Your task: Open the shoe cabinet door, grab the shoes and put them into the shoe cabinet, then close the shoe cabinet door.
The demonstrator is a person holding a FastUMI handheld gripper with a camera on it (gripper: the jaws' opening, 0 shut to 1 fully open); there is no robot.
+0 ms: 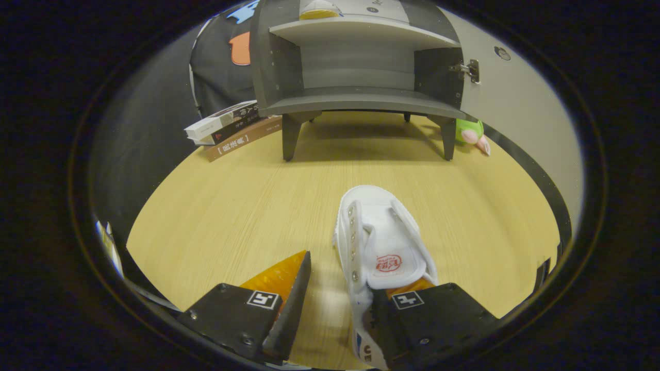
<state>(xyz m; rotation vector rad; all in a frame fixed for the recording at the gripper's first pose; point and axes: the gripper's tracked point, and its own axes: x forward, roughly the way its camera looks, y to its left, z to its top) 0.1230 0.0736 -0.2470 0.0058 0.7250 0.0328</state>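
White canvas shoe (384,242) lies on the pale wooden worktop (232,216), heel wall between the wide-open gripper (344,288) fingers, right finger inside; advise closing squarely on that wall before lifting toward the open grey shoe cabinet (361,98) beyond.

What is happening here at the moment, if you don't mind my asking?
A person is working a hand-held gripper at a white shoe on the wooden table. Its fingers stand open: one is inside the shoe's heel end, the other apart beside it. Beyond, the shoe cabinet already stands with its door open.
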